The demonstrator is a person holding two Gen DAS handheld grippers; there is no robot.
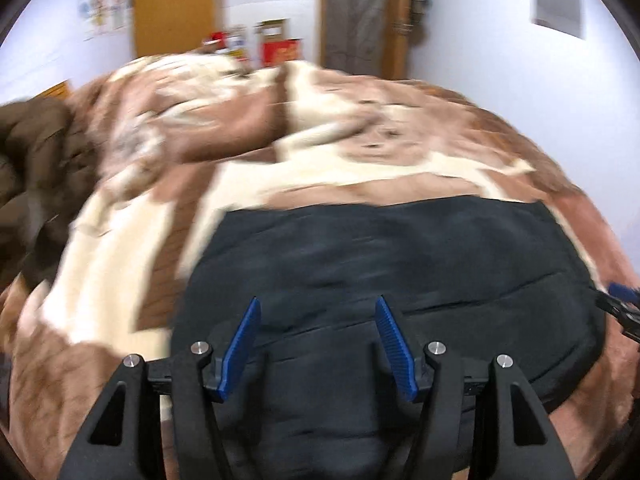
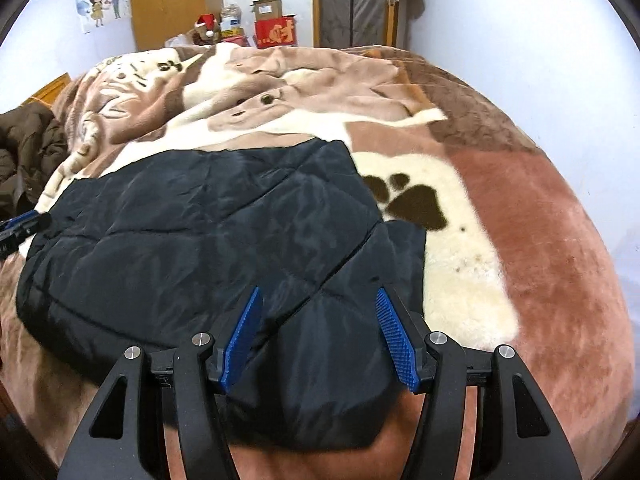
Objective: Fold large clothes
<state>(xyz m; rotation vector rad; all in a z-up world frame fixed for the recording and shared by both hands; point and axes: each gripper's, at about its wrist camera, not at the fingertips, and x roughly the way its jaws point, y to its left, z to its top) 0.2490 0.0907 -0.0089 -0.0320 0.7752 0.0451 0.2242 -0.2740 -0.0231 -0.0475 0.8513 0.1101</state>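
Right wrist view: the right claw hangs spread over the near right part of the black quilted jacket, its blue pads apart with only fabric seen beneath them and nothing pinched. The jacket lies folded flat on the bed, over the brown and cream blanket. Its right edge runs from the far corner down toward the claw, just beside a dark paw print on the cream patch. Right of that edge the blanket lies bare out to the bed's side. Farther off lies a rumpled tan coat, and a brown padded garment is heaped at the far left. Boxes stand against the wall beyond the bed.

In the left wrist view, blurred, the left claw is spread too, holding nothing, above the jacket's near middle. The jacket's far edge lies straight across, with open blanket beyond it and to its left. The right claw's tip shows at the jacket's right edge.
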